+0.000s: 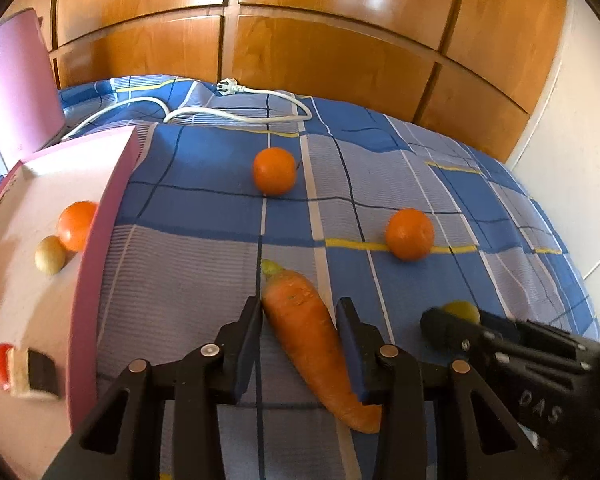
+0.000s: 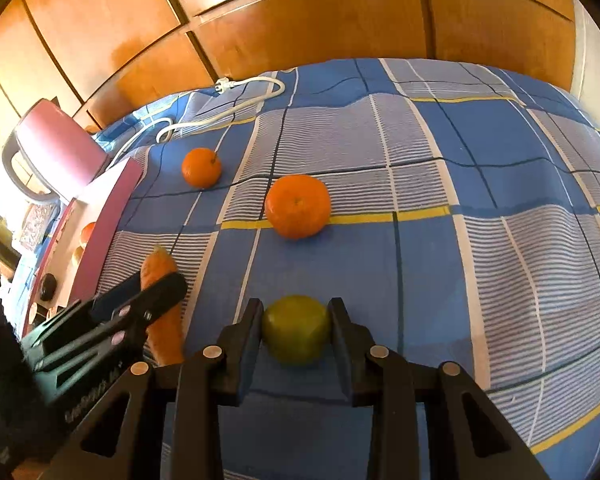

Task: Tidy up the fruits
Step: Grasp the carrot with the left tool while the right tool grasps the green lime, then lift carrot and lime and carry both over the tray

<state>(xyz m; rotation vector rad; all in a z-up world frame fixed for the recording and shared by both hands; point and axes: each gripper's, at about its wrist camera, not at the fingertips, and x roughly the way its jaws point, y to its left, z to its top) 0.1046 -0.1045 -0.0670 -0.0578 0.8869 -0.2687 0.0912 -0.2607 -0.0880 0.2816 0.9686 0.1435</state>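
On the checked bedspread, the pink tray waits to the left. The left gripper straddles the carrot, jaws open, one finger touching; close mid-length before lifting. The right gripper hugs the green fruit, seemingly touching both sides; squeeze gently. "DAS" marks the right gripper's side.
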